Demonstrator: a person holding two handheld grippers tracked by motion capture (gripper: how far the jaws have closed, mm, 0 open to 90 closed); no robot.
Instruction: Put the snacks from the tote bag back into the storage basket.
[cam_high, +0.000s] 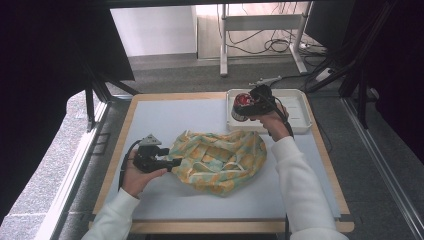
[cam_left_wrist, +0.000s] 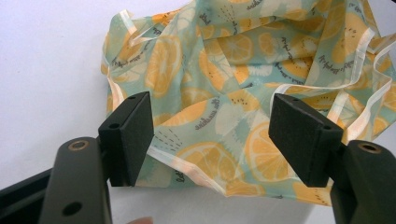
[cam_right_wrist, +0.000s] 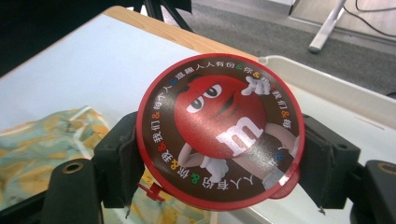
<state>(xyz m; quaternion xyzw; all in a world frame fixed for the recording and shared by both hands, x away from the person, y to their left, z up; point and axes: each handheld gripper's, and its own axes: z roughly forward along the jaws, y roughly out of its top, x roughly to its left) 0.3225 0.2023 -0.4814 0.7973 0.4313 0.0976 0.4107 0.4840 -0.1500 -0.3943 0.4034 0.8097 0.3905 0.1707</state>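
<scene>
Candy tub in right gripper (probably above tray), bag nearby.

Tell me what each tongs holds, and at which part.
The right tongs grip the round candy tub with the red lid by its opposite sides, just below the lid. The left tongs stand open over the lemon-print cloth bag, holding nothing.

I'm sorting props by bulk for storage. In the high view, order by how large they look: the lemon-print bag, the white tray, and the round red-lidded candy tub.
1. Crumpled lemon-print fabric bag, largest.
2. White rectangular plastic tray, smaller, though it lies farther from the camera and is partly hidden, so this ranking is unsure.
3. Round red-lidded candy tub, clearly smallest.
</scene>
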